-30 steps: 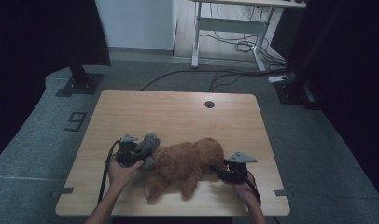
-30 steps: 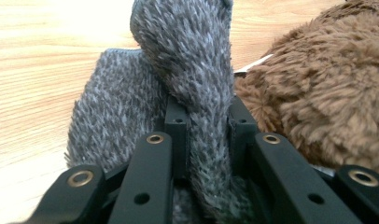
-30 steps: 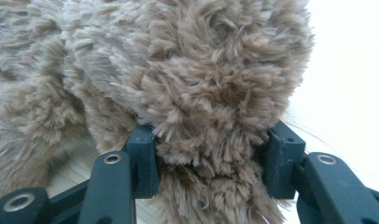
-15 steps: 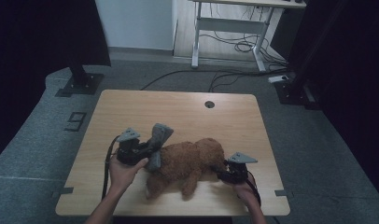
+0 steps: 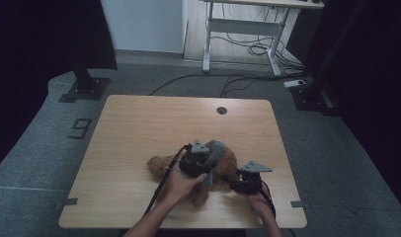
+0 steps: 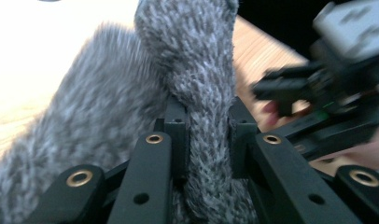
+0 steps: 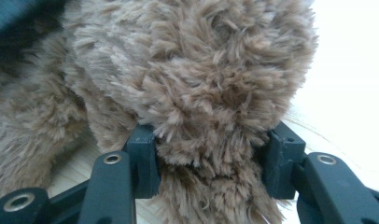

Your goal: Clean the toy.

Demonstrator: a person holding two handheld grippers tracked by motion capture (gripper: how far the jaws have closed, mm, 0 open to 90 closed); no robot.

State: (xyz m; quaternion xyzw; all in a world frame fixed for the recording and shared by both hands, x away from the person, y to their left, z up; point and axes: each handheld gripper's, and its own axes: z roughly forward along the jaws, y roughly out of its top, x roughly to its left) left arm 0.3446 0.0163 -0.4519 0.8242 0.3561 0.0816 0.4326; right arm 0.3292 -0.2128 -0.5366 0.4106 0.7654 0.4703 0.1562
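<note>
Dressing appears to be the step in hand: left gripper (image 5: 204, 165), jaws clamped on a grey knitted woolly garment (image 6: 201, 70), holds it over the brown shaggy plush toy (image 5: 161, 165) lying near the front edge of the pale wooden table (image 5: 139, 128). Right gripper (image 5: 240, 185) pins a furry limb of the toy, jaws clamped on it. Next move likely calls for stretching the knit's opening and working it over the toy; exact garment type unclear.

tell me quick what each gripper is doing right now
Left gripper: shut on the grey knitted cloth.
Right gripper: shut on a limb of the brown plush toy.
</note>
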